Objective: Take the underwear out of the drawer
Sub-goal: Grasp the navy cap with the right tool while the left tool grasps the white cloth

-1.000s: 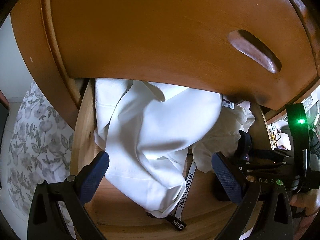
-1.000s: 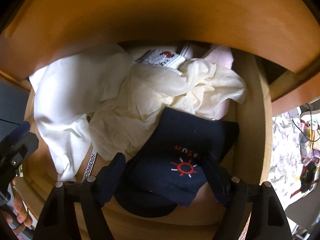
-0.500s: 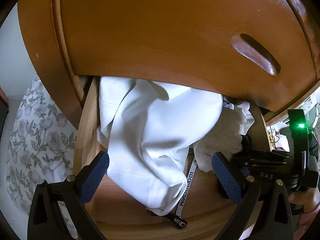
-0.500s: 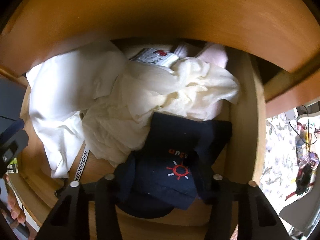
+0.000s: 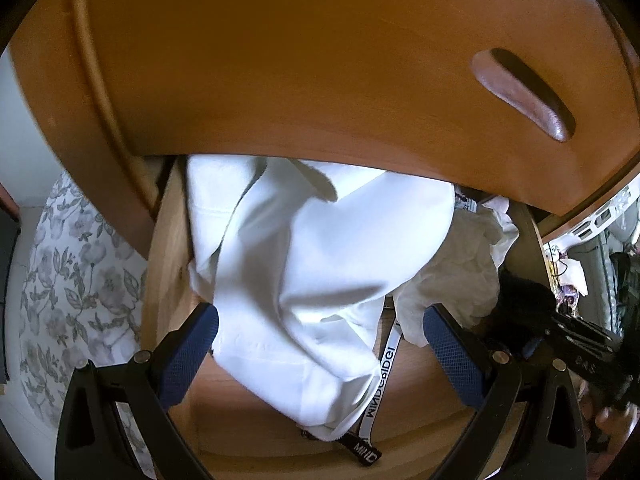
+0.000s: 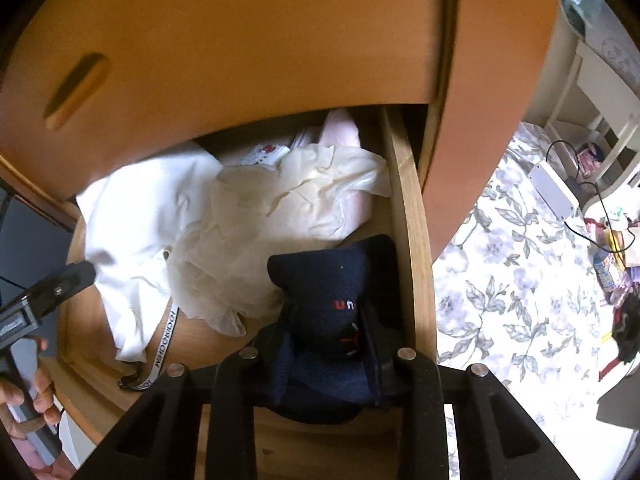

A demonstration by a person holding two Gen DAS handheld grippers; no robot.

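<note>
The navy underwear with red print is bunched and lifted at the right end of the open wooden drawer. My right gripper is shut on it, its black fingers pressing the fabric from both sides. In the left wrist view my left gripper stands open over the drawer, its blue pads either side of a white garment without touching it. The right gripper's body shows at the right edge there, and the dark underwear is mostly hidden behind it.
A cream crumpled cloth, a pink item and a black-and-white branded waistband also lie in the drawer. The closed drawer front above overhangs it. Floral bedding lies right of the chest, with cables and clutter beyond.
My right gripper went from open around the navy underwear to shut on it, and has pulled it up and back. The left gripper has barely moved and stays open.
</note>
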